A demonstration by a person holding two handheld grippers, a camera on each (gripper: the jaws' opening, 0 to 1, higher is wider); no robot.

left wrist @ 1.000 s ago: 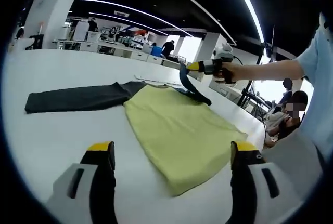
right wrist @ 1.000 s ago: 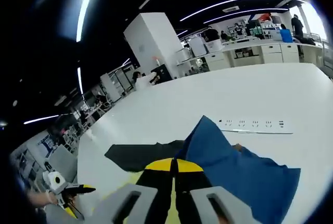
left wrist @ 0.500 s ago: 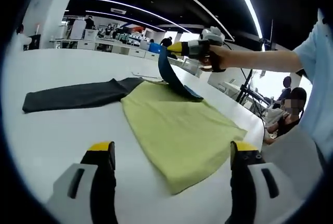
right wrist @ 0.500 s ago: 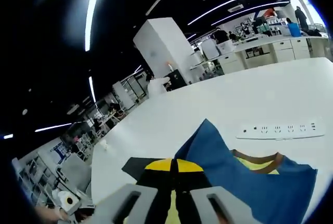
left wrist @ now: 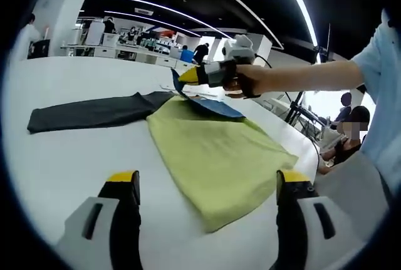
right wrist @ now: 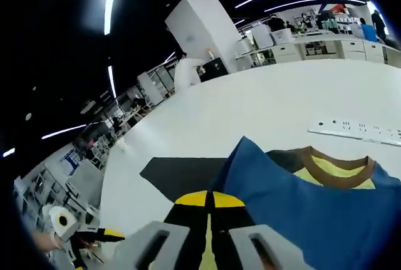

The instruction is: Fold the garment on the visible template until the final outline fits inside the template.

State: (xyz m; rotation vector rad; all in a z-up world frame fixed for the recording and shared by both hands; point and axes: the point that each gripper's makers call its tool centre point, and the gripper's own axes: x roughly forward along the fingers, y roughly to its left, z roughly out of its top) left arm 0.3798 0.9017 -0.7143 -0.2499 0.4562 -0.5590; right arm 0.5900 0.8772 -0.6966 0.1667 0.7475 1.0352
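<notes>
Fingers of our right gripper [right wrist: 210, 200] are pressed together on the blue sleeve [right wrist: 294, 210] of the garment [left wrist: 213, 157], pinching its edge (the yellow tips meet with cloth between them). In the left gripper view we see that same gripper held in a hand [left wrist: 250, 79] above the far end of the yellow-green body, the blue fabric lifted slightly. Our left gripper [left wrist: 207, 185] has its fingers spread wide, gripping nothing, low over the white table [left wrist: 69, 157] near the garment's near hem. A dark sleeve [left wrist: 88, 112] lies flat, stretched out to the left. A white power strip [right wrist: 363, 131] rests beyond the brown collar [right wrist: 329, 166].
</notes>
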